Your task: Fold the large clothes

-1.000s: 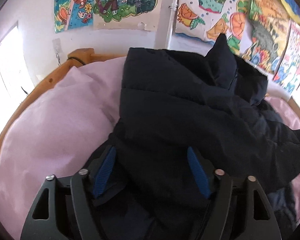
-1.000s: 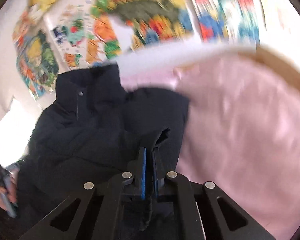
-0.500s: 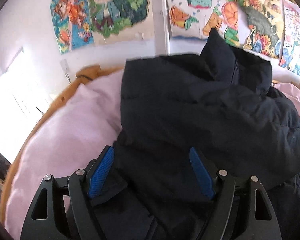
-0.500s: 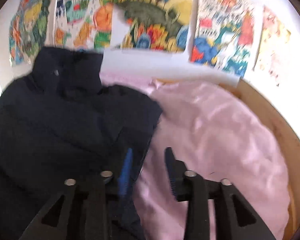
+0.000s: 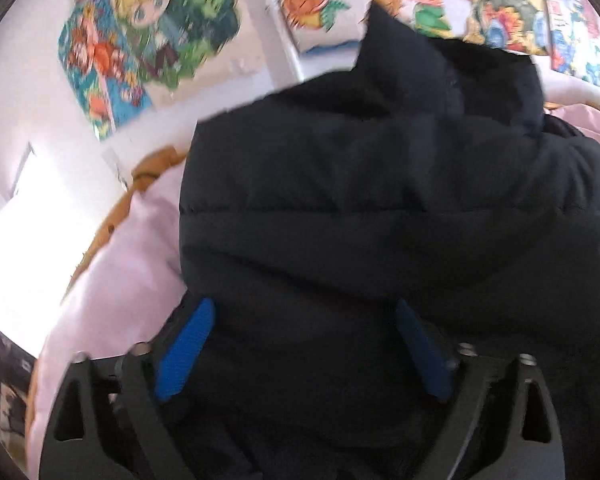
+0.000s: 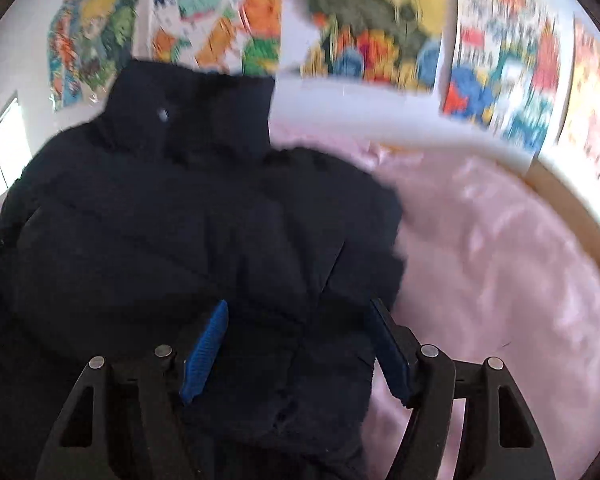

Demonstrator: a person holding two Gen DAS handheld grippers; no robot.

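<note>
On the bed (image 6: 500, 264): our dark jacket (image 6: 172, 232) lay collar-away.
Left gripper (image 5: 300, 344): jaws just opened, straddling fabric.
Right gripper (image 6: 300, 344): likewise, at its right edge.

Daylight floods in from an overexposed window (image 5: 24, 240) left of the tool. Motion blur smears the wall posters (image 6: 372, 28); fisheye corners go black.

A pink sheet (image 6: 500, 264) covers a bed with a wooden frame (image 6: 572, 208). Colourful cartoon posters (image 5: 148, 36) hang edge to edge along the white wall (image 5: 32, 80) behind it. A bright window (image 5: 28, 236) glares at the far left.
</note>
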